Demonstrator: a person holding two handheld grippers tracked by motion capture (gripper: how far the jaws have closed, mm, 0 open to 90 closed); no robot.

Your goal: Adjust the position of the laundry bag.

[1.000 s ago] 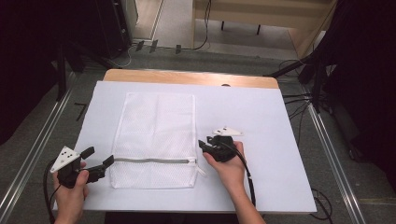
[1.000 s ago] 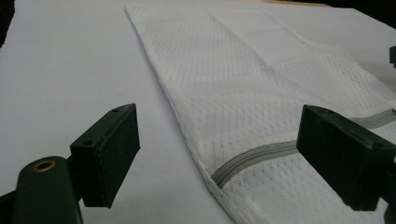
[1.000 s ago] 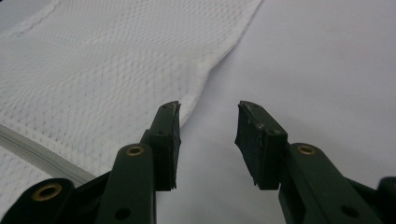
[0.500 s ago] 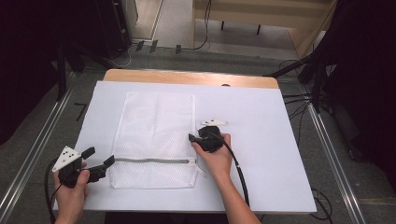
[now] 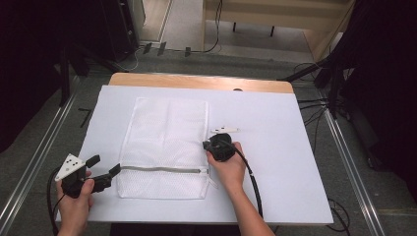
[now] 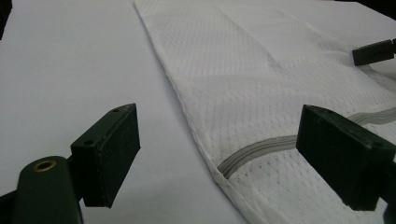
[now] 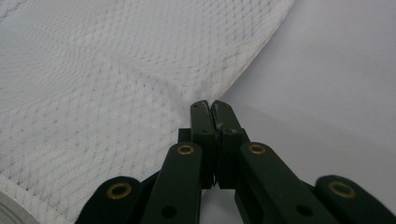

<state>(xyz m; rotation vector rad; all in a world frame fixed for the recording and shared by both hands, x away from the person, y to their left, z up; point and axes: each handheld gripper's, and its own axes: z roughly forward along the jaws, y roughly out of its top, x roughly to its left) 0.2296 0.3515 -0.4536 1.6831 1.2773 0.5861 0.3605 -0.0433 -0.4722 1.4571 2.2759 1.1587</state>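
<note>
A white mesh bag (image 5: 164,140) lies flat on the white-covered table (image 5: 275,147), with a grey zipper (image 5: 162,169) across its near end. My left gripper (image 5: 104,166) rests open at the zipper's left end. In the left gripper view its jaws (image 6: 219,126) straddle the bag's corner (image 6: 219,172) without touching it. My right gripper (image 5: 205,146) is at the bag's right edge, above the zipper's right end. Its jaws have just been closing. In the right gripper view the tips (image 7: 212,106) meet on the puckered hem (image 7: 187,91) of the bag.
The wooden tabletop edge (image 5: 196,81) shows at the far side. Cables (image 5: 319,103) and metal rails (image 5: 354,162) run along the floor to the right. A black cable (image 5: 253,184) trails from my right gripper across the cover.
My right hand has moved left onto the bag's right edge and its jaws have come together. The left hand and gripper have stayed where they were.
</note>
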